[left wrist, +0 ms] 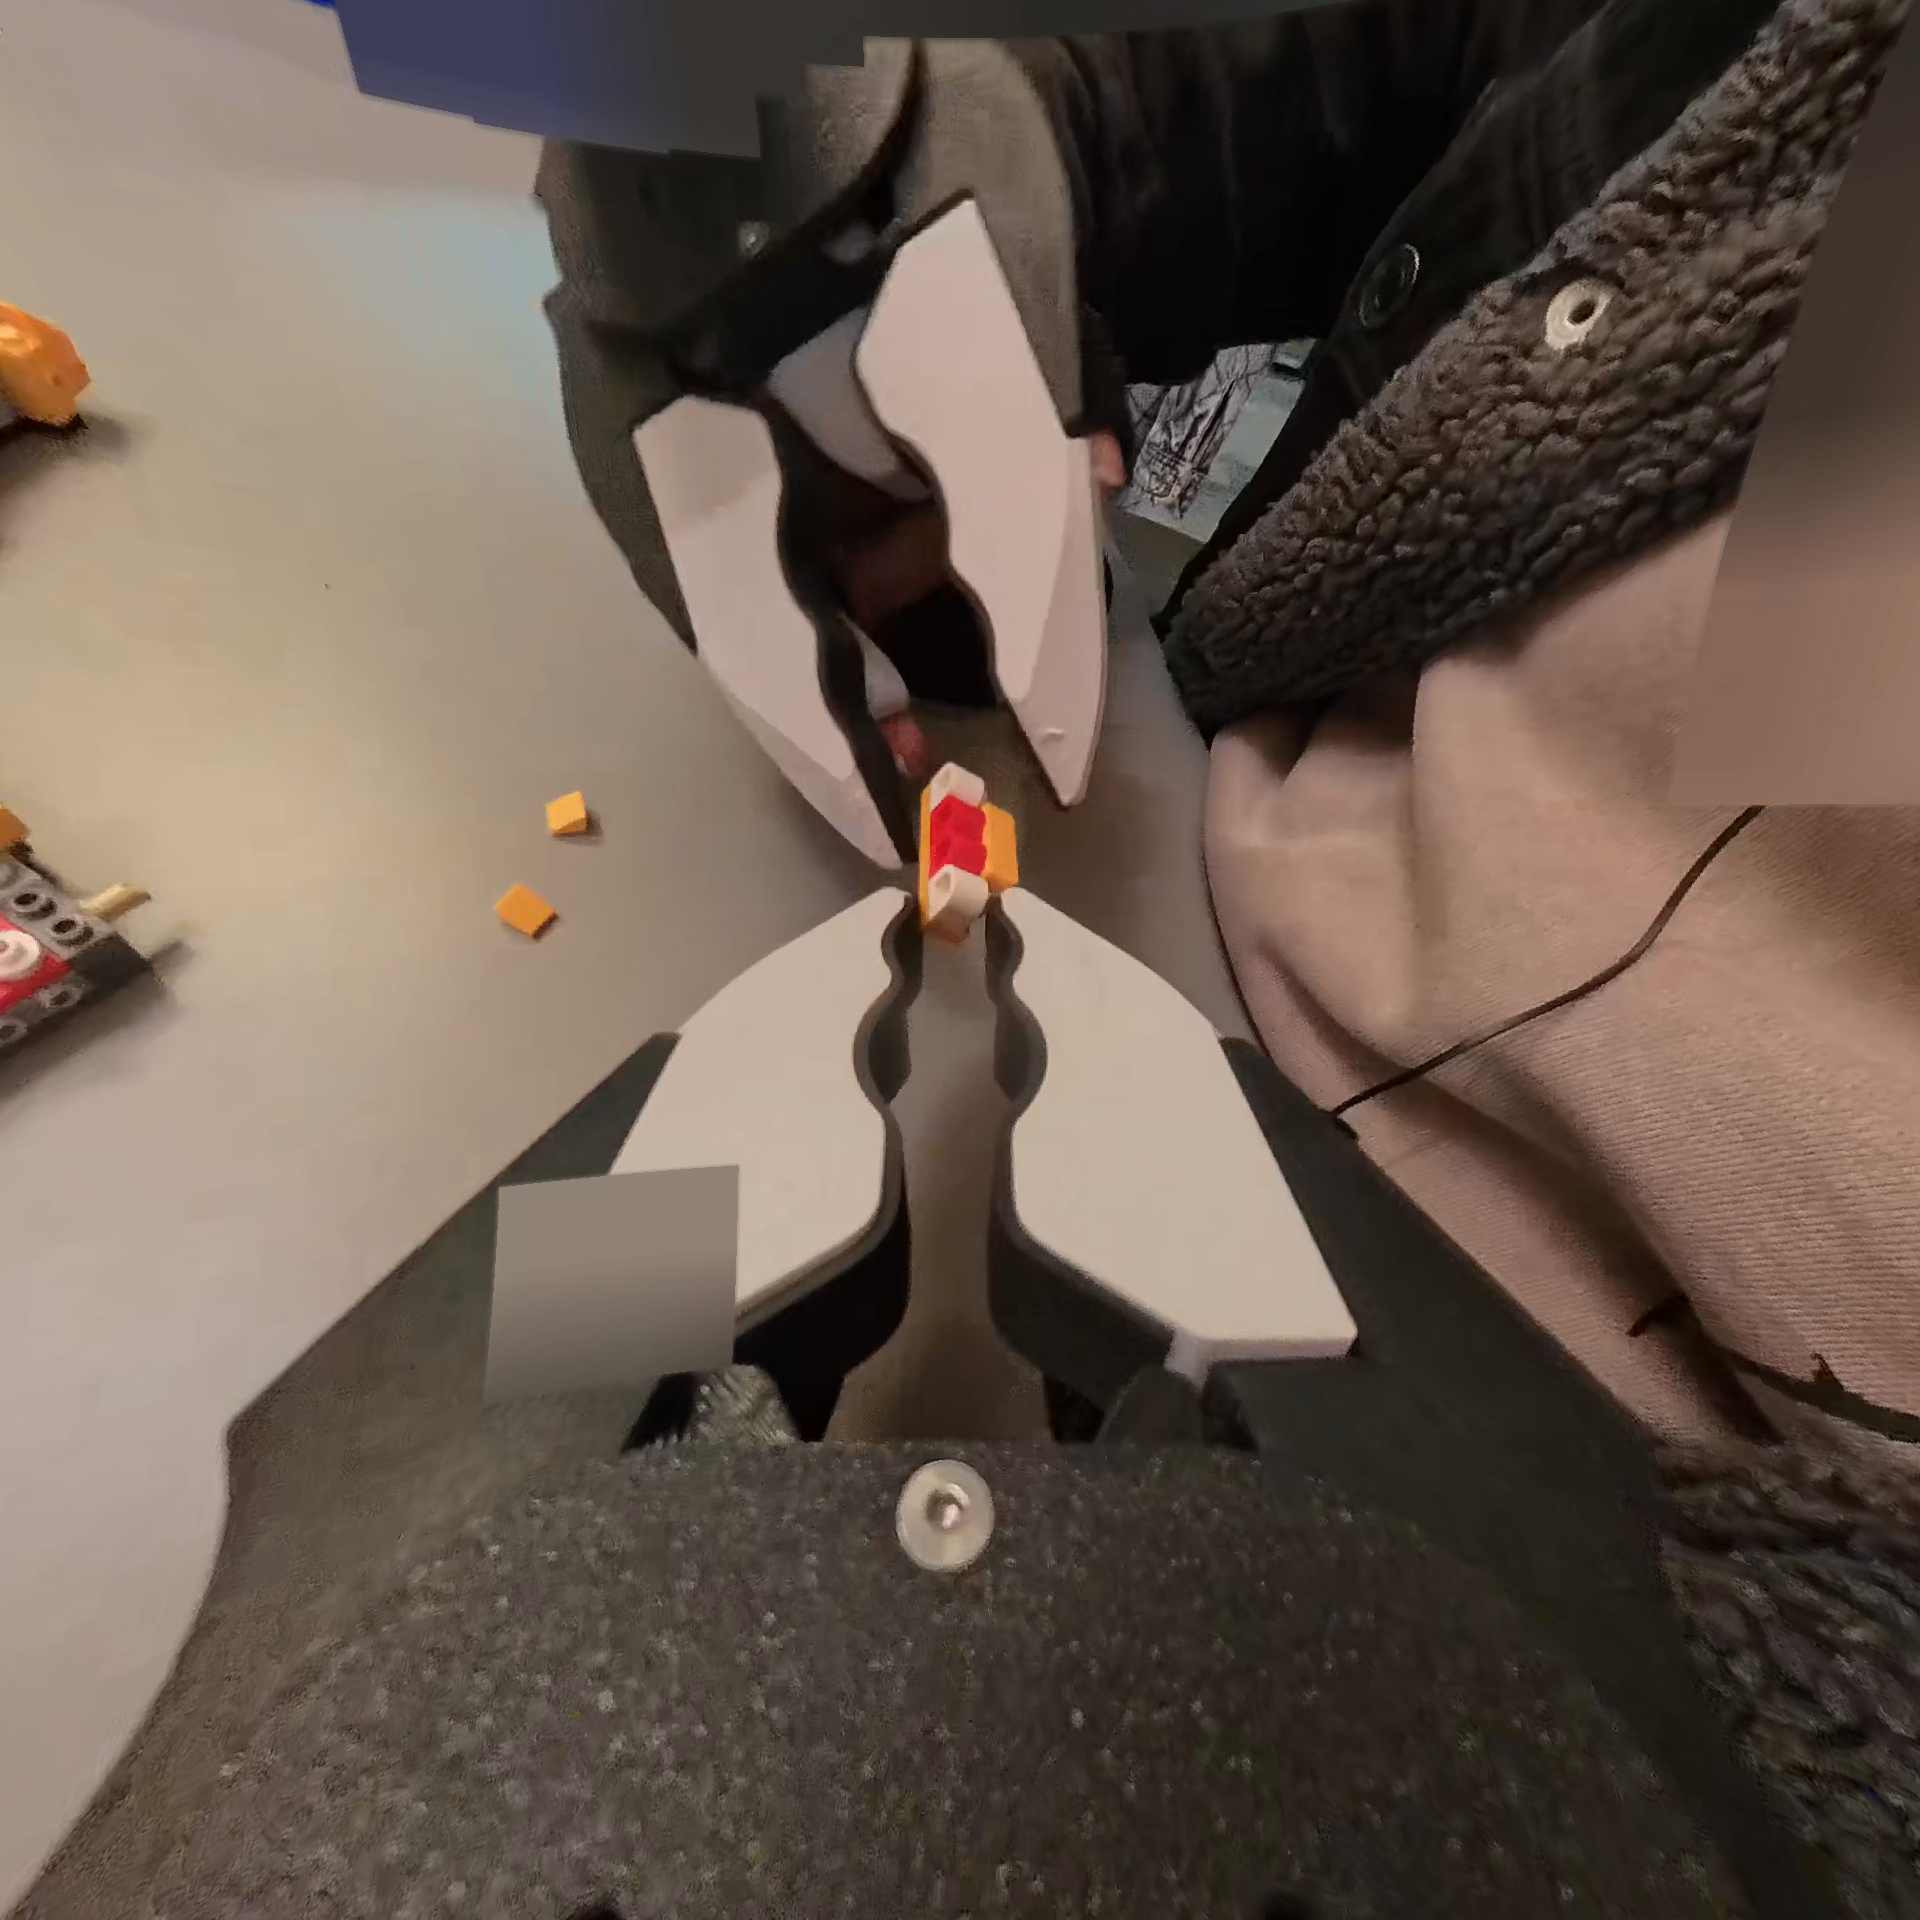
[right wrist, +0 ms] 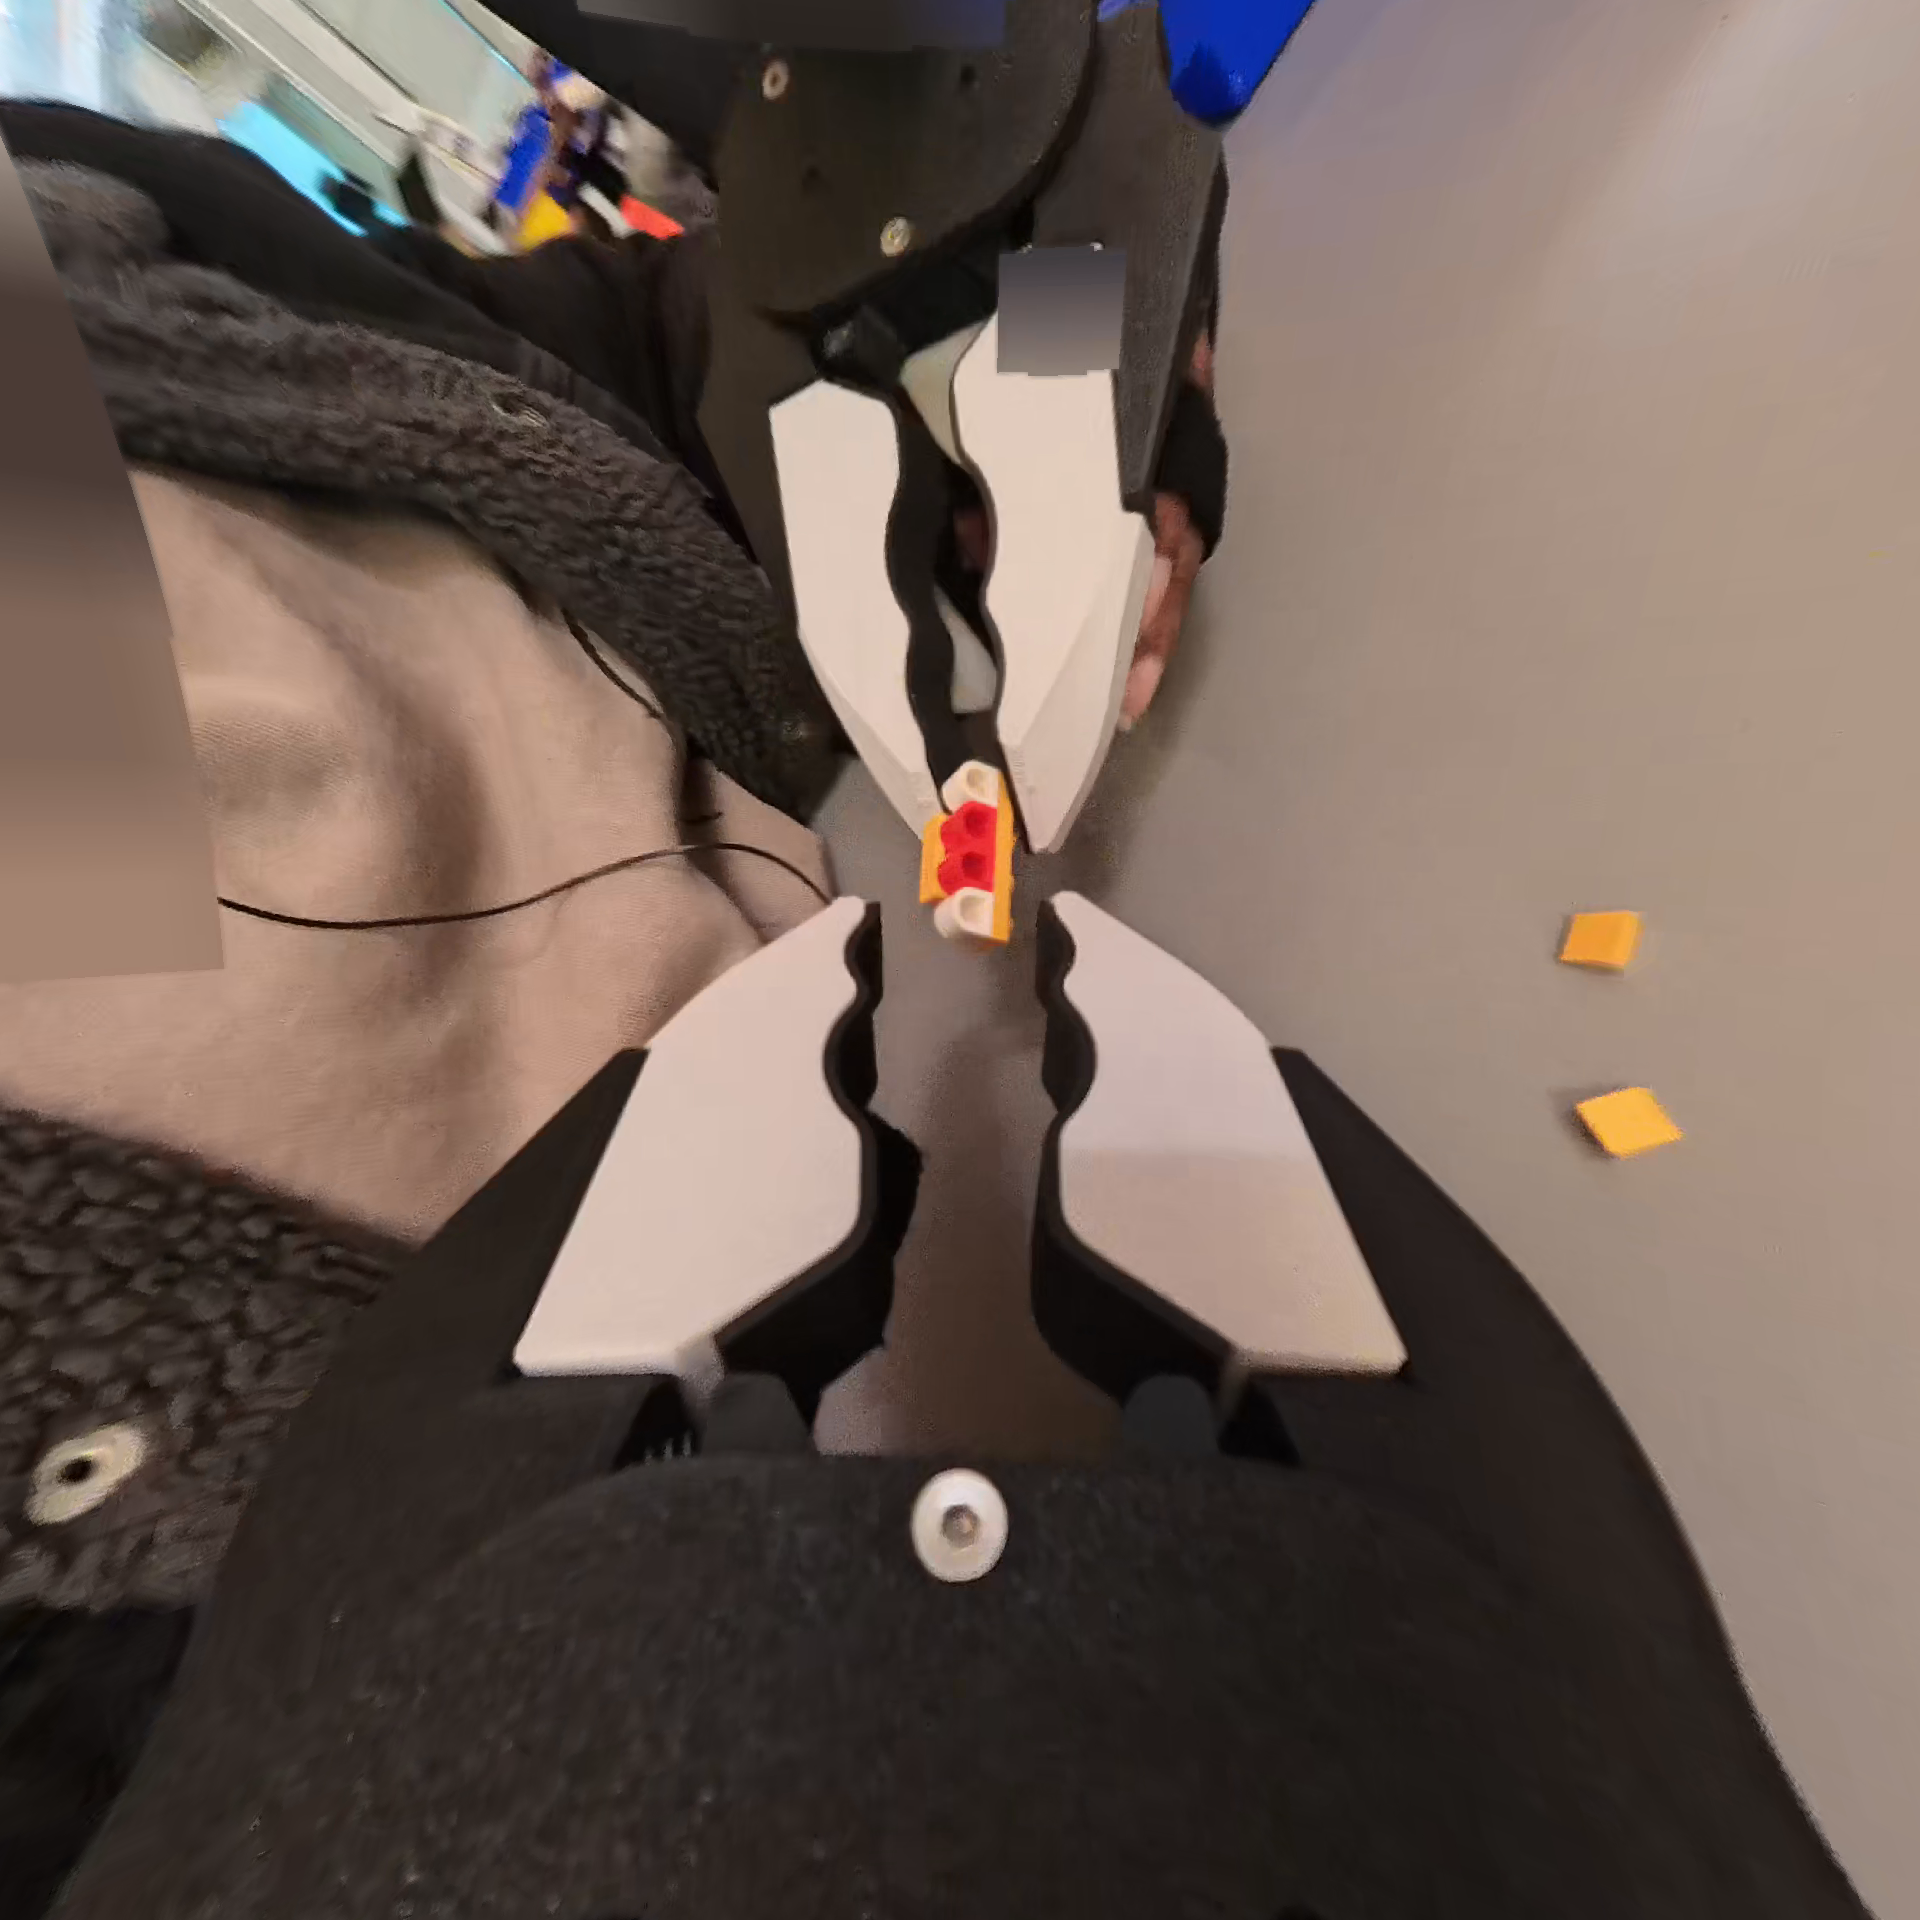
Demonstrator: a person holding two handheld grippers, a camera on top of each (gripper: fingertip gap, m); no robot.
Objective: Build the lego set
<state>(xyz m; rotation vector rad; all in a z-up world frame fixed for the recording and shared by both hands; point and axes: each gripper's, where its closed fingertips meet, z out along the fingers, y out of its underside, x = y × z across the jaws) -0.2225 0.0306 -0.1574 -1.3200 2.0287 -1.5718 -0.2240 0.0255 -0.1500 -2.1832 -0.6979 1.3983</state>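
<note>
A small lego assembly (left wrist: pixel 961 857) of orange plates, red bricks and white round-holed pieces is held in the air above the grey table (left wrist: pixel 312 644). My left gripper (left wrist: pixel 951 912) is shut on its near end. In the right wrist view the assembly (right wrist: pixel 968 857) sticks out of the left gripper (right wrist: pixel 982 816). My right gripper (right wrist: pixel 958 912) is open, its fingertips (right wrist: pixel 1055 914) just short of the assembly's free end and not touching it. In the left wrist view the right gripper (left wrist: pixel 977 826) faces mine, its tips on either side of the assembly.
Two loose orange tiles (left wrist: pixel 566 814) (left wrist: pixel 525 911) lie on the table; they also show in the right wrist view (right wrist: pixel 1600 940) (right wrist: pixel 1626 1122). A black, red and white partial build (left wrist: pixel 52 966) and an orange piece (left wrist: pixel 36 364) sit at the left edge. A person's fleece coat (left wrist: pixel 1507 468) is close. The tips of both grippers are at nearly the same place.
</note>
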